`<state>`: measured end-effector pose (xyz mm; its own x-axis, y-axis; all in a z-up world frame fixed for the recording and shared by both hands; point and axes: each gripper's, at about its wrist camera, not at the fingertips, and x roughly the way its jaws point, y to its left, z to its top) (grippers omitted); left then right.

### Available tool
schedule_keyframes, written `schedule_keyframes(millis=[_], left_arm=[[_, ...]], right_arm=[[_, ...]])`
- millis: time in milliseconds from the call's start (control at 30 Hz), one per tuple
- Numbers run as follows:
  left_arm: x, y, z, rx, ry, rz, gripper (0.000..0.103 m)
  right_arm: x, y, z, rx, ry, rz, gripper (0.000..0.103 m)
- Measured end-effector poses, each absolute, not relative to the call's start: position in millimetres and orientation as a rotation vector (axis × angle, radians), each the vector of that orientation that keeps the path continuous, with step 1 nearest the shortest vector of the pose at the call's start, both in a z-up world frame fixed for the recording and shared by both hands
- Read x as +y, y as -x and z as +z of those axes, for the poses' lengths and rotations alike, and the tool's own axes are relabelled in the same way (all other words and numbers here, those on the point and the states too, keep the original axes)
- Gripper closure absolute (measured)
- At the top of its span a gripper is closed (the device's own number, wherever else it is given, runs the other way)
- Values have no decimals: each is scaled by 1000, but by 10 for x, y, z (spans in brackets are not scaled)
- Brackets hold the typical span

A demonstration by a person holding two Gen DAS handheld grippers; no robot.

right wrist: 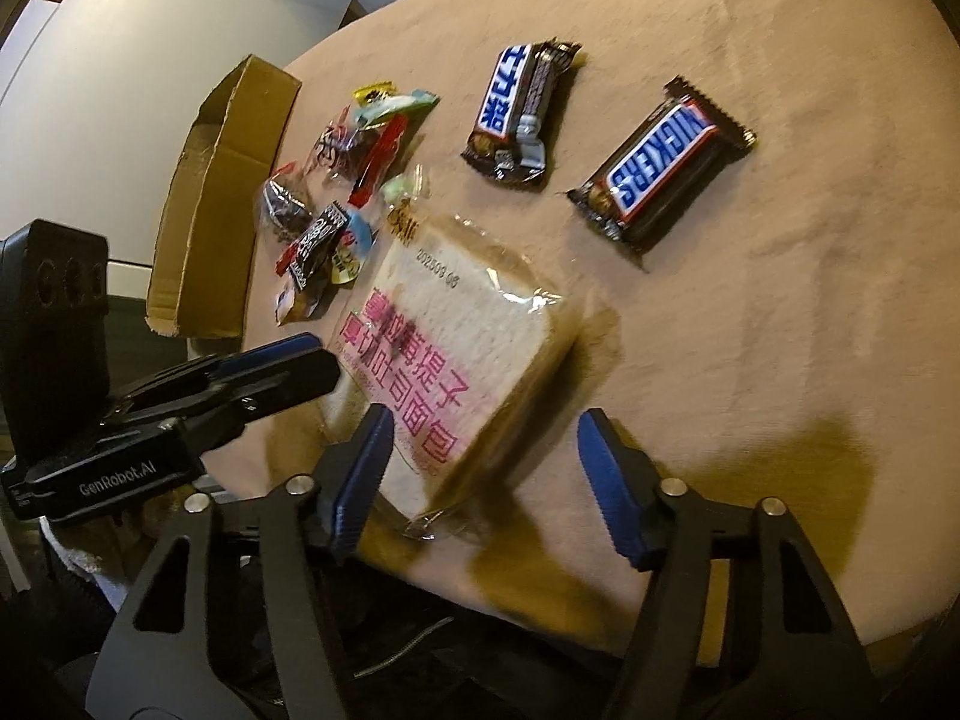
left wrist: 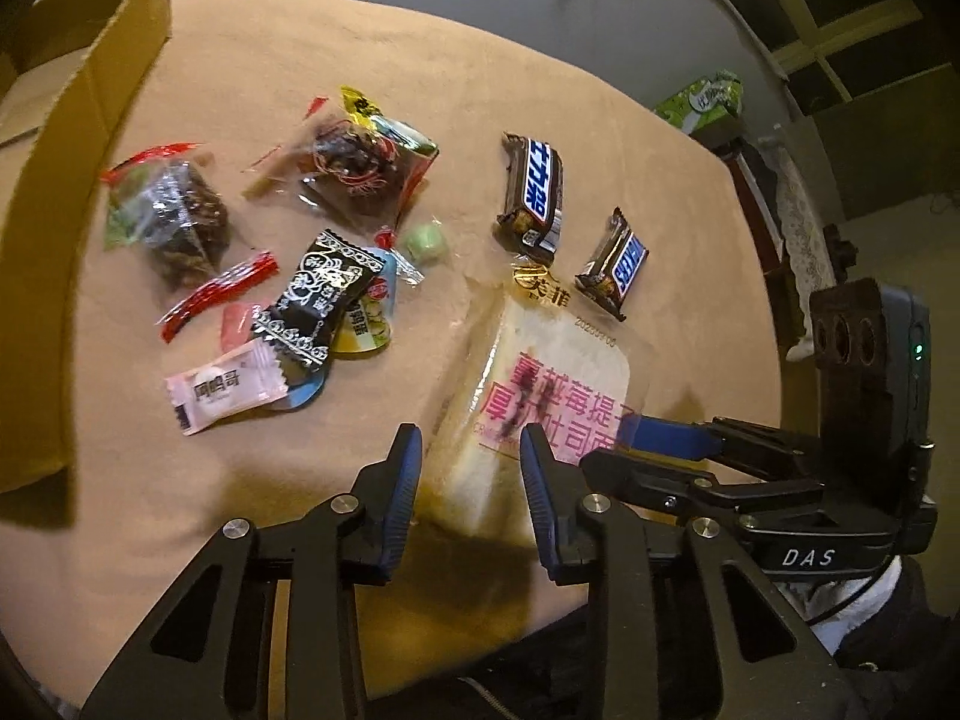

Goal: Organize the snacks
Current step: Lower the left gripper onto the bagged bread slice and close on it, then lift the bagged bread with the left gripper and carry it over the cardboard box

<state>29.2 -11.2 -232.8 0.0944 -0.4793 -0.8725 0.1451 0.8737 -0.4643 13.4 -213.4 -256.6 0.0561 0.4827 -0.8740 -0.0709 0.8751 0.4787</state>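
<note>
Black claw [left wrist: 468,480], blue pads [left wrist: 403,492], silver screws.

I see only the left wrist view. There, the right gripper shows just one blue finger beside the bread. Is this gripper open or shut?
Observer: Open. The right wrist view shows the right gripper with its fingers wide apart, and the near corner of the bread pack lies between them.
Operator: My own gripper hides the near end of the pack. Where does it end?
Observer: Its clear sealed end lies close to the near edge of the table, still on the cloth.
</note>
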Motion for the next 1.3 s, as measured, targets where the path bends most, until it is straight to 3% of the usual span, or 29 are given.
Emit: schedule_keyframes(millis=[200, 633, 1300], left_arm=[[-142, -339, -2390, 1417, 294, -482, 72], [-48, -253, -2315, 1395, 294, -470, 72], [678, -106, -1885, 1223, 377, -298, 72]], right_arm=[[-2069, -170, -2635, 1483, -361, 470, 50], [-1812, -234, -2458, 1446, -214, 499, 59], [-1102, -534, -1920, 1337, -84, 671, 61]])
